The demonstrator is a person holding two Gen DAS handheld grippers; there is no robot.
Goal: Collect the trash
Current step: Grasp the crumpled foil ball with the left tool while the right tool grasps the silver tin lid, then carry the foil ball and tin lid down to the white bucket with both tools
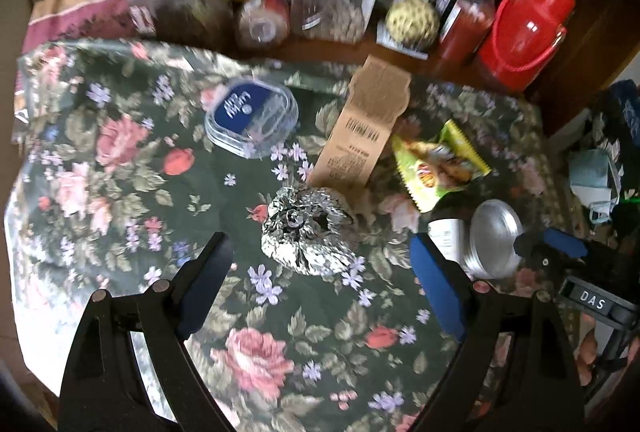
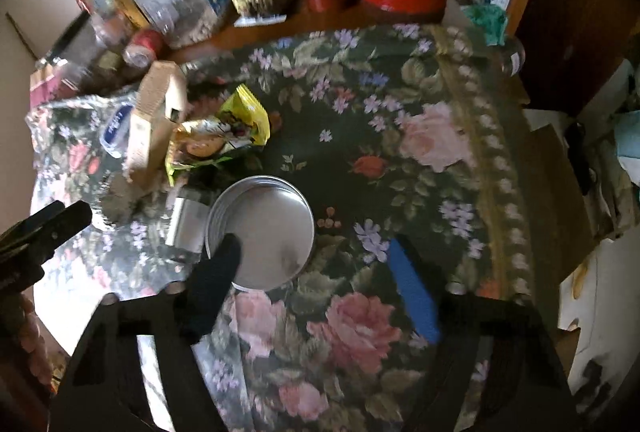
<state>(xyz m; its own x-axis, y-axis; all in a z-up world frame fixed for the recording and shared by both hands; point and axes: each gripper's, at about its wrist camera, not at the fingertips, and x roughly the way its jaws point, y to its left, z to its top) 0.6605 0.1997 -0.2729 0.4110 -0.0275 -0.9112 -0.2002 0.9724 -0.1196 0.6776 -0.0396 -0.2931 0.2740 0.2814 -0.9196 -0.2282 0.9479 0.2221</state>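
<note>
A crumpled foil ball [image 1: 306,236] lies on the floral tablecloth [image 1: 120,191], just beyond and between the tips of my left gripper [image 1: 320,248], which is open and apart from it. Behind it lie a clear plastic tub with a blue label [image 1: 252,115], a brown cardboard piece [image 1: 360,127] and a green-yellow snack wrapper [image 1: 440,159]. A can on its side shows its silver round end [image 2: 260,228]. My right gripper [image 2: 316,256] is open over that end: one finger crosses its face, the blue-padded finger [image 2: 408,284] stands off to the right.
Jars, a sauce bottle [image 1: 468,23] and a red flask [image 1: 524,27] crowd the table's back edge. The tablecloth's gold border [image 2: 480,151] marks the right edge, with cardboard and clutter on the floor beyond. The left gripper [image 2: 52,224] shows at the right wrist view's left side.
</note>
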